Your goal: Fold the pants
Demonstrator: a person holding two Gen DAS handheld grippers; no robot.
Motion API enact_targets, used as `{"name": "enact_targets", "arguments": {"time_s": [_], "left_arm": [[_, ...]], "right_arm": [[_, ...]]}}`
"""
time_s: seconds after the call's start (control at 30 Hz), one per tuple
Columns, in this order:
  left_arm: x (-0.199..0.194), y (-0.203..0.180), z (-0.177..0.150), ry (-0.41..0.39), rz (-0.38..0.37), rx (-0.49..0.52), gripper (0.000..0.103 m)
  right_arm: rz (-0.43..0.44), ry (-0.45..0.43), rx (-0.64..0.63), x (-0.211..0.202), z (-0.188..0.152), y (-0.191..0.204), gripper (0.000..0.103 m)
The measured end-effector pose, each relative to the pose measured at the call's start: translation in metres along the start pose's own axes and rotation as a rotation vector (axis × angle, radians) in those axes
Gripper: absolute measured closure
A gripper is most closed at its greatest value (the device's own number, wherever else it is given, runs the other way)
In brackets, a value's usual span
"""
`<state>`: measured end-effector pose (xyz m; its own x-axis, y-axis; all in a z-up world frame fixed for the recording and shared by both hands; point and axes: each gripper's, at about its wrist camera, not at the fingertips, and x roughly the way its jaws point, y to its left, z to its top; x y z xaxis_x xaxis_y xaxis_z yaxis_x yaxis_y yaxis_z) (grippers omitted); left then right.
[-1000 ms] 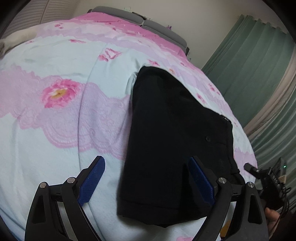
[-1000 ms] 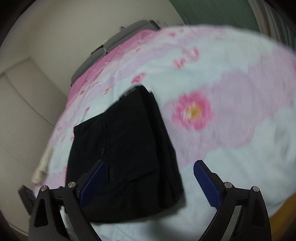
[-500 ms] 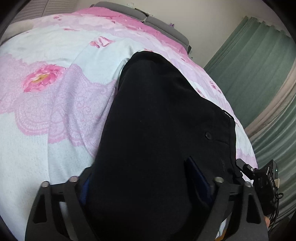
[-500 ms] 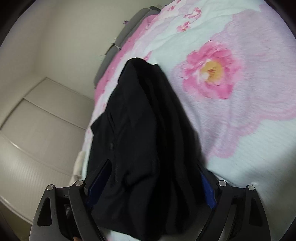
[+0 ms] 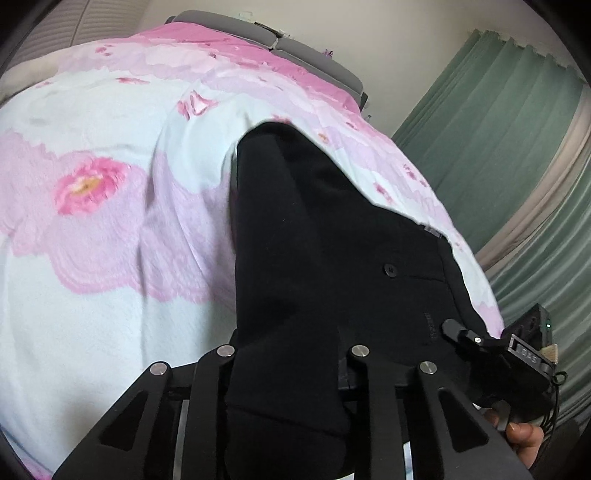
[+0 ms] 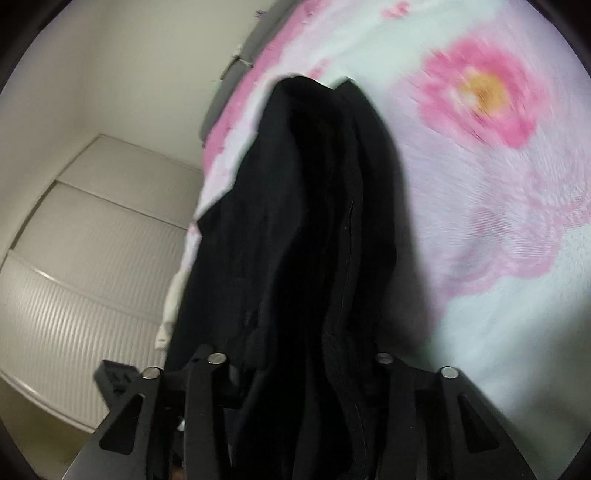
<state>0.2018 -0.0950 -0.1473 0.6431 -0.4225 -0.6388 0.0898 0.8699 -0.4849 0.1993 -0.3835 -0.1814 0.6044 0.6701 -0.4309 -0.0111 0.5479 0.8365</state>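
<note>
Black pants (image 5: 332, 240) lie folded on a bed cover (image 5: 92, 277) printed with pink flowers. Their near edge is bunched up between the jaws of my left gripper (image 5: 288, 354), which are closing on the cloth; the pads are buried in it. In the right wrist view the same pants (image 6: 306, 184) rise in thick folds from my right gripper (image 6: 295, 362), whose jaws are also closing with the fabric pinched between them. The right gripper's body (image 5: 517, 350) and a person's fingers (image 5: 521, 432) show at the left view's lower right.
The flowered bed cover (image 6: 498, 258) spreads wide around the pants. A grey headboard (image 5: 229, 22) runs along the far end. Green curtains (image 5: 498, 129) hang on one side of the bed, white ribbed wardrobe doors (image 6: 74, 258) stand on the other.
Both grippers went from wide open over the pants' near edge to narrow jaws with the cloth gathered between them. The flat fabric has bunched up and pulled toward the cameras.
</note>
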Motion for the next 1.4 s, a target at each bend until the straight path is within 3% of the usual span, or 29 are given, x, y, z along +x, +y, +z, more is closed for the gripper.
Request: {"name": "enact_targets", "arguments": {"time_s": [0.2, 0.33, 0.6, 0.7, 0.87, 1.1, 1.27, 1.33, 1.4], "left_arm": [[-0.056, 0.001, 0.030, -0.053, -0.045, 0.017, 0.080], [-0.100, 0.021, 0.059, -0.094, -0.057, -0.005, 0.080], [-0.189, 0.103, 0.134, -0.216, 0.019, 0.000, 0.080], [-0.230, 0.157, 0.174, -0.263, 0.062, -0.017, 0.080], [-0.290, 0.252, 0.242, -0.356, 0.163, -0.031, 0.080], [-0.346, 0.385, 0.346, -0.436, 0.265, -0.001, 0.080], [-0.345, 0.476, 0.368, -0.471, 0.310, 0.020, 0.080], [-0.334, 0.530, 0.362, -0.489, 0.267, -0.049, 0.079], [-0.317, 0.569, 0.348, -0.467, 0.275, -0.115, 0.079]], "right_arm": [[0.047, -0.047, -0.086, -0.017, -0.006, 0.065, 0.068], [0.091, -0.055, -0.156, -0.011, -0.010, 0.124, 0.068], [0.179, -0.014, -0.298, 0.064, -0.010, 0.254, 0.068], [0.221, 0.018, -0.344, 0.112, -0.017, 0.311, 0.068], [0.302, 0.075, -0.398, 0.227, -0.031, 0.407, 0.068], [0.429, 0.110, -0.441, 0.391, -0.052, 0.520, 0.068], [0.472, 0.160, -0.408, 0.515, -0.075, 0.555, 0.068], [0.483, 0.183, -0.394, 0.565, -0.087, 0.558, 0.068], [0.481, 0.223, -0.352, 0.606, -0.097, 0.551, 0.068]]}}
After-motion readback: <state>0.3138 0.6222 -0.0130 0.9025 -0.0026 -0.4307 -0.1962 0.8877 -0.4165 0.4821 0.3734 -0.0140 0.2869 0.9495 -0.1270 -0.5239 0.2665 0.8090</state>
